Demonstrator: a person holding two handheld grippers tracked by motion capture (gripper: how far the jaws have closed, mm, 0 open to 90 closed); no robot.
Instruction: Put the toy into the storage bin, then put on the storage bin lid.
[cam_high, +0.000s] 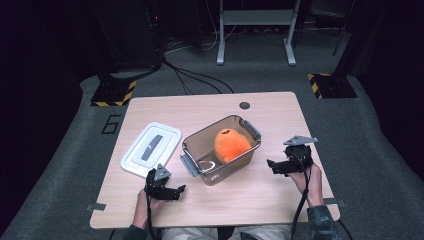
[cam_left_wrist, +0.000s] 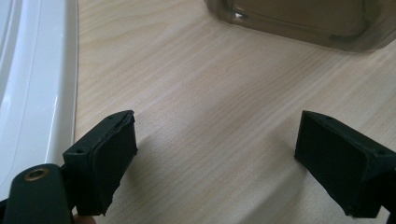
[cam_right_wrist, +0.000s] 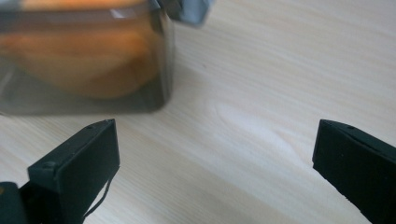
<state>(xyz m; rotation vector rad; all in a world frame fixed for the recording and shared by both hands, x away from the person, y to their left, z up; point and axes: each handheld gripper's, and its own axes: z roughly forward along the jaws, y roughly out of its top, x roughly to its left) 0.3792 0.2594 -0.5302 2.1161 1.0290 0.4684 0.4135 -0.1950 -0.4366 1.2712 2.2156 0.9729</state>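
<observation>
We're looking at a clear, smoky plastic container (cam_high: 220, 150) in the middle of the wooden table (cam_high: 280, 200), grey latches at both ends, lid off. Inside it lies a soft, rounded orange plush toy (cam_high: 231, 144), leaning toward the far right wall. Its flat white lid (cam_high: 151, 148), with a grey handle strip, lies just beside the container on the left. Our left gripper (cam_high: 175, 191) sits low near the table's front edge, jaws apart with bare wood grain between them. Our right gripper (cam_high: 276, 166) hovers just right of the container, jaws wide apart, nothing in them. A small dark grommet (cam_high: 244, 105) marks the far edge.
</observation>
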